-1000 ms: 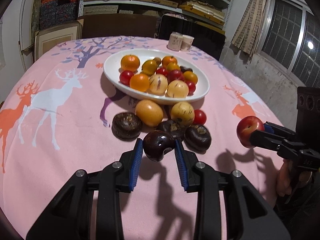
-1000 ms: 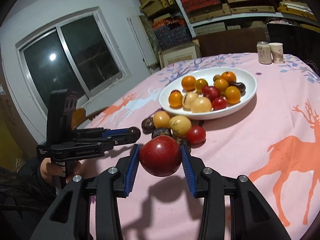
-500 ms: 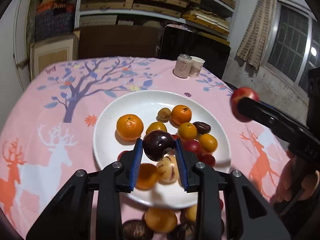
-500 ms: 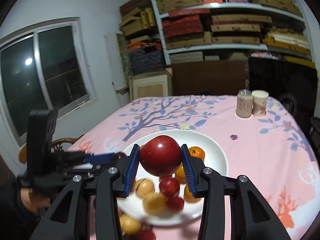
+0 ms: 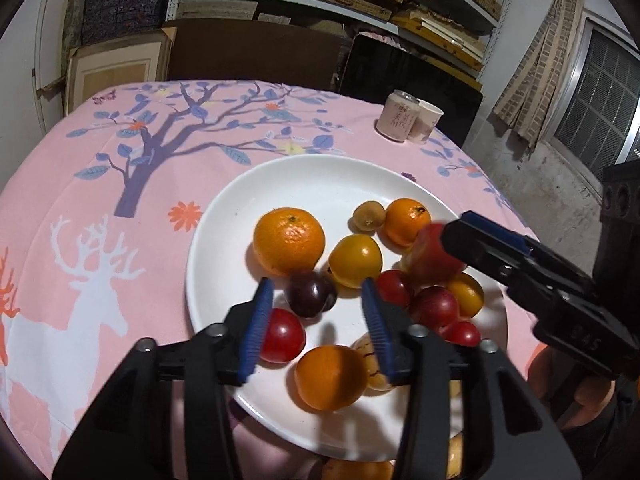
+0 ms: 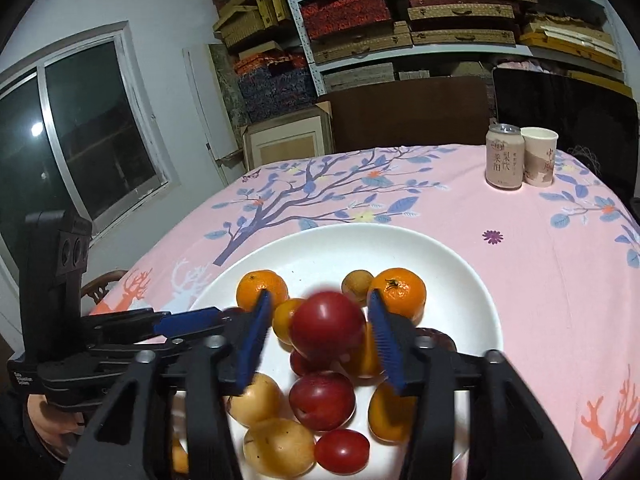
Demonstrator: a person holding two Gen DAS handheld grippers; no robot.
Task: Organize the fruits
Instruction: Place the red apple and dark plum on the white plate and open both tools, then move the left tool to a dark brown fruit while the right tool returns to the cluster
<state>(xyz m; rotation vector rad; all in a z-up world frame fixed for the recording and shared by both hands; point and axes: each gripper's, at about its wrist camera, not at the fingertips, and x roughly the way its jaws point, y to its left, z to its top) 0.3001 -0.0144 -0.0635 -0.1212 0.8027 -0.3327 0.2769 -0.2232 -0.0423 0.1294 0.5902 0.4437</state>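
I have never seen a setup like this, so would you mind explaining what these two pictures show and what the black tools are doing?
A person holds one hand-held tool in each hand; each carries a camera that looks along its two blue-padded fingers. One picture is from the left tool, the other from the right tool, and each also shows the other from the side. Both are over a white plate of fruit on a pink tablecloth, with a can and a paper cup behind. Both tools have just been opening: the dark plum lies loose on the plate between the left pads, and the blurred red fruit sits free between the right pads, apparently dropping.
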